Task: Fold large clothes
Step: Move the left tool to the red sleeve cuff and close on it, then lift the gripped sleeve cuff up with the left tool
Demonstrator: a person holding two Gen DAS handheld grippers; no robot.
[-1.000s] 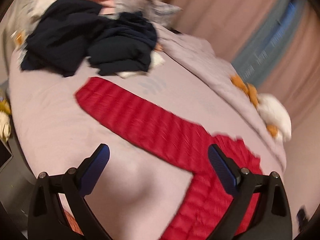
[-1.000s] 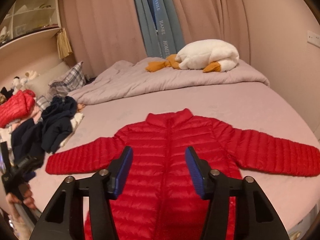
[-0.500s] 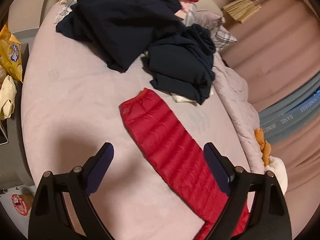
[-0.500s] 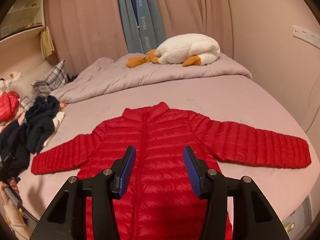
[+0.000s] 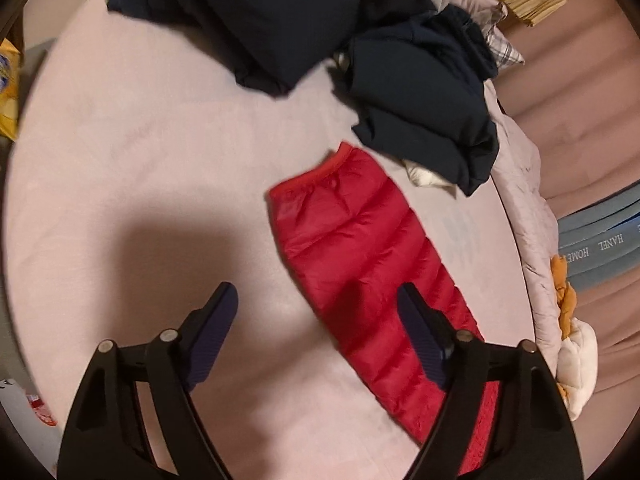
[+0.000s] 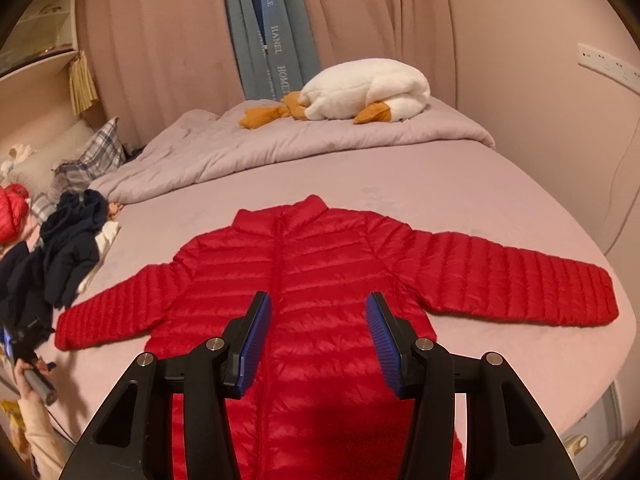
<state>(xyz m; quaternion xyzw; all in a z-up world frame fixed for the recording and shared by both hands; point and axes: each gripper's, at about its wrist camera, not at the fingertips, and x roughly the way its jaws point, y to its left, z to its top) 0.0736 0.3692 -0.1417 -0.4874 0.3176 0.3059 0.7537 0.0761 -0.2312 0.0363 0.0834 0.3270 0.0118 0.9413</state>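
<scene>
A red quilted down jacket [image 6: 320, 276] lies flat on the bed, front up, collar away from me, both sleeves spread out. My right gripper [image 6: 319, 330] is open and empty, hovering above the jacket's lower front. In the left wrist view the jacket's left sleeve [image 5: 360, 248] lies on the sheet with its cuff toward the dark clothes. My left gripper [image 5: 318, 318] is open and empty, just above the sleeve, a little short of the cuff.
A pile of dark navy clothes [image 5: 320, 40] lies beyond the cuff, also in the right wrist view [image 6: 68, 248]. A folded grey duvet [image 6: 280, 148] with a white plush goose [image 6: 360, 96] lies at the bed's far side. Curtains and wall stand behind.
My left gripper has swung along the sleeve toward its cuff and come lower. My right gripper has drifted slightly back and left over the jacket's front. Both stay open.
</scene>
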